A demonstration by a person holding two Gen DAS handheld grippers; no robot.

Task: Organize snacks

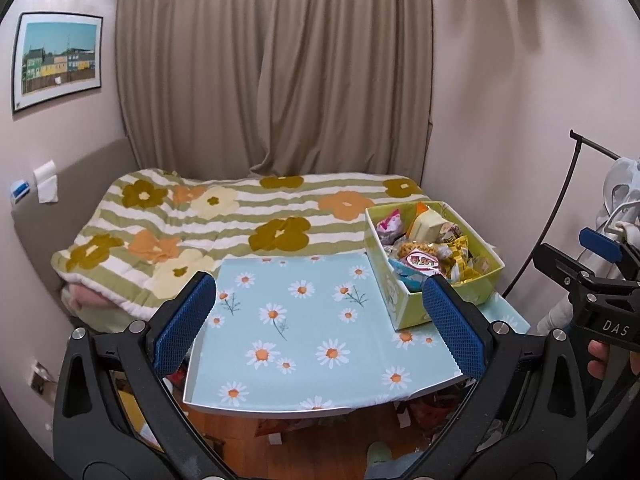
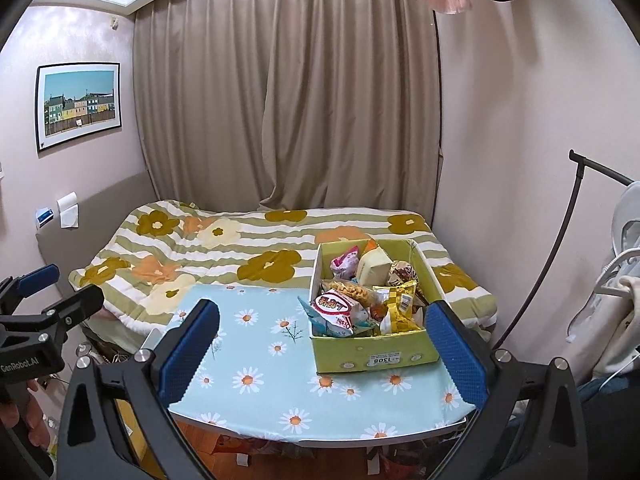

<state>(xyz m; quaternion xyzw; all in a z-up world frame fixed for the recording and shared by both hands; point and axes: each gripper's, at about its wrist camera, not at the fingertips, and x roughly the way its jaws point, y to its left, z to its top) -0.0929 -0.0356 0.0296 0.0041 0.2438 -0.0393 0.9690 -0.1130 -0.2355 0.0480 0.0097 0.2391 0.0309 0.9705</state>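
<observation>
green snack box (image 2: pixel 374 354) lengthwise toward the bed (image 2: pixel 256 248), both grippers' jaws wide apart, empty

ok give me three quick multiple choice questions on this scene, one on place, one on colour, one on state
1. Where on the daisy-print light blue tabletop is the yellow-green cardboard snack box?
A left half
B right half
C centre front

2. What colour is the curtain?
A beige
B navy
C red

3. How do the jaws of the right gripper stand?
A shut on a packet
B shut, empty
C open, empty

Answers: 1 B, the box is right of centre in both views. 2 A, beige folds. 3 C, wide gap, nothing between.
</observation>
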